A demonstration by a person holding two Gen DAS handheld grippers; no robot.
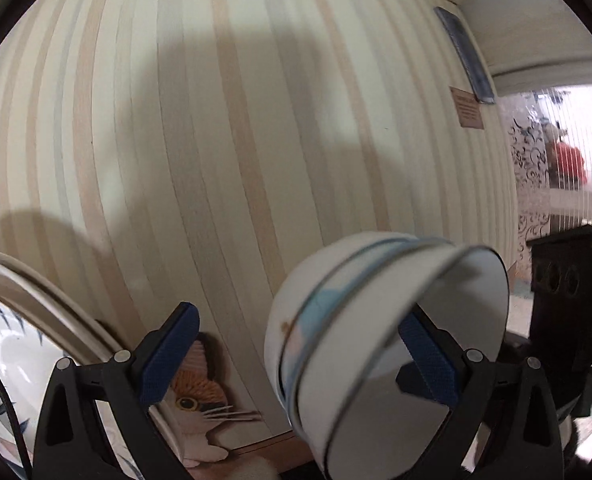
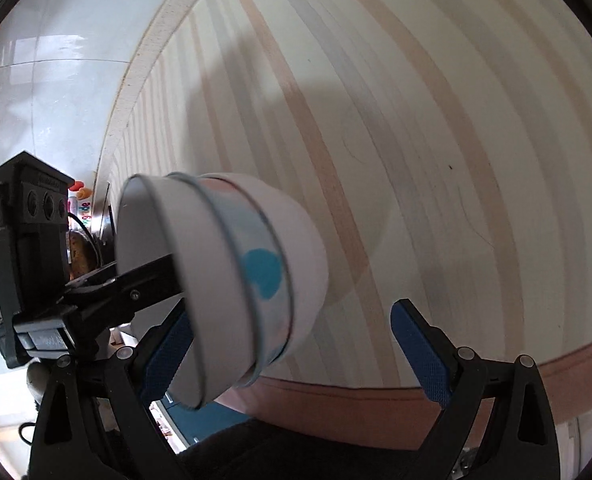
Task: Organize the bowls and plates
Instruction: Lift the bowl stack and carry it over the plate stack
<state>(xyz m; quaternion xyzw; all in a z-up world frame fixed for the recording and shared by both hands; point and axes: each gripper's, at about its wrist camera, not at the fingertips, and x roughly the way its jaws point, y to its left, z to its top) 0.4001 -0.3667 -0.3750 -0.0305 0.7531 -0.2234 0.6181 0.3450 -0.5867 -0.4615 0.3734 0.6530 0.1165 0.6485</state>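
A small stack of white bowls (image 1: 380,340) with blue rings and a blue blotch hangs tipped on its side in the air in front of a striped wall. In the left wrist view my left gripper (image 1: 298,358) stands wide open; its right finger pad (image 1: 428,360) lies inside the nearest bowl's mouth and its left pad (image 1: 168,356) is free. In the right wrist view the stack (image 2: 232,280) overlaps my open right gripper (image 2: 292,354), and the left gripper's fingers (image 2: 144,276) close on its rim. A leaf-patterned plate (image 1: 0,360) shows at the lower left.
The striped cream and tan wall (image 1: 216,140) fills both views at close range. A cat-face knitted item (image 1: 192,400) lies below the left gripper. The right gripper's black body (image 1: 568,304) sits at the right edge. A tan ledge (image 2: 376,404) runs under the wall.
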